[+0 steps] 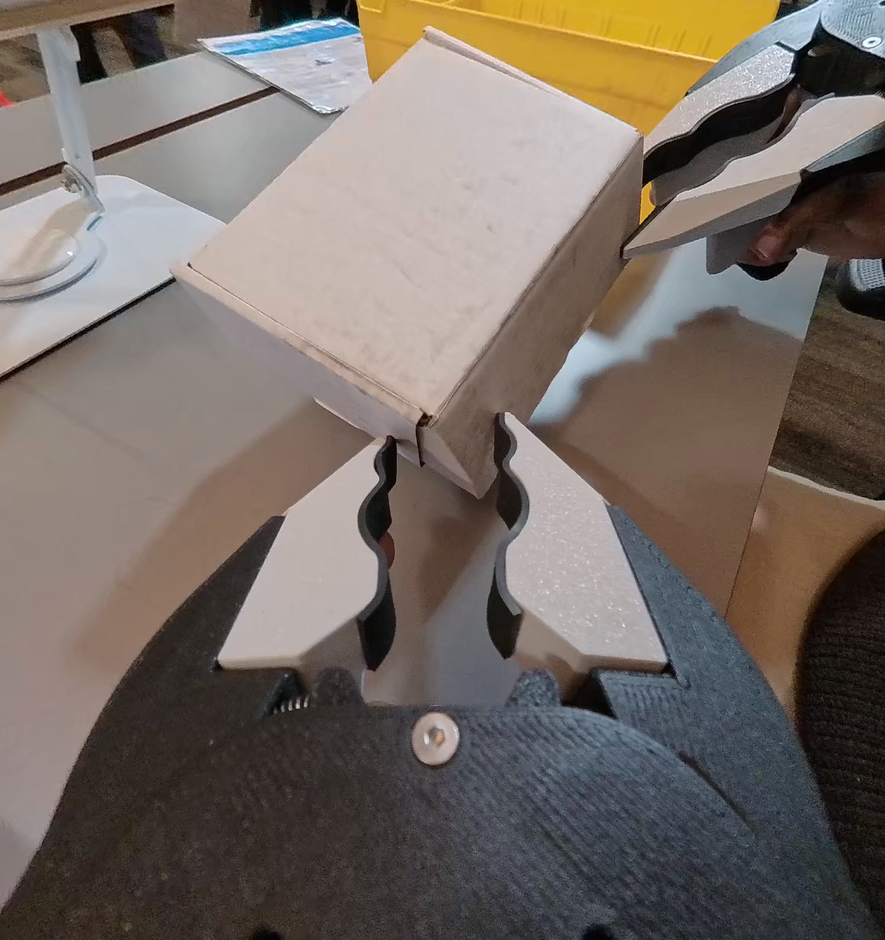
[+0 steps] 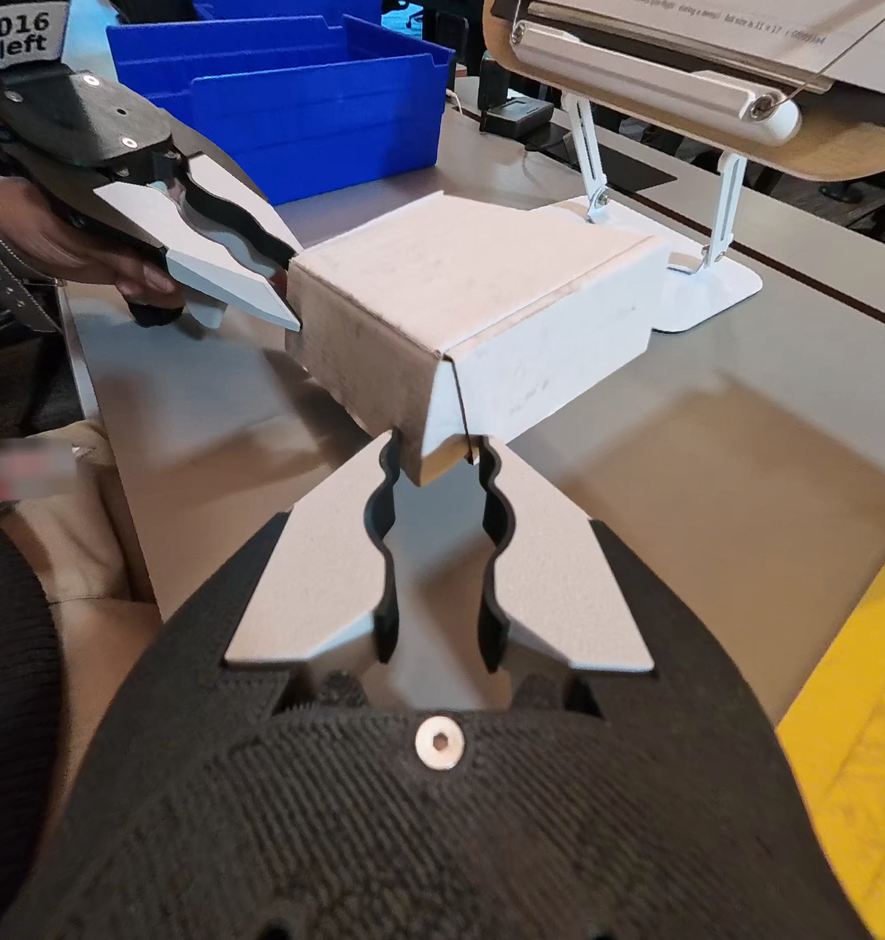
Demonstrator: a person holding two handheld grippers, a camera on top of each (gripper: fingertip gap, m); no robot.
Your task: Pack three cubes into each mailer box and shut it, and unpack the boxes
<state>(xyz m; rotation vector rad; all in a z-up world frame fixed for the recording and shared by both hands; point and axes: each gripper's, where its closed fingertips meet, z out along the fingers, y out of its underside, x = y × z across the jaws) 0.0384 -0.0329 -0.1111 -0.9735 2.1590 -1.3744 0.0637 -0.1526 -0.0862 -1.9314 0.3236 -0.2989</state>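
A closed white cardboard mailer box (image 1: 404,254) is held tilted above the grey table (image 1: 99,483), gripped at two corners. My left gripper (image 1: 445,437) is shut on the box's near corner. My right gripper (image 1: 633,218) holds the box's far right corner. In the right wrist view the box (image 2: 481,315) has its near corner clamped between the fingers of my right gripper (image 2: 436,442), and my left gripper (image 2: 287,290) grips its far left corner. No cubes are in view.
A yellow bin (image 1: 557,51) stands behind the box, and also shows in the right wrist view (image 2: 847,737). Blue bins (image 2: 303,101) stand at the back. A white stand (image 2: 710,285) carries a clipboard (image 2: 659,66). The table edge (image 1: 786,407) runs at the right.
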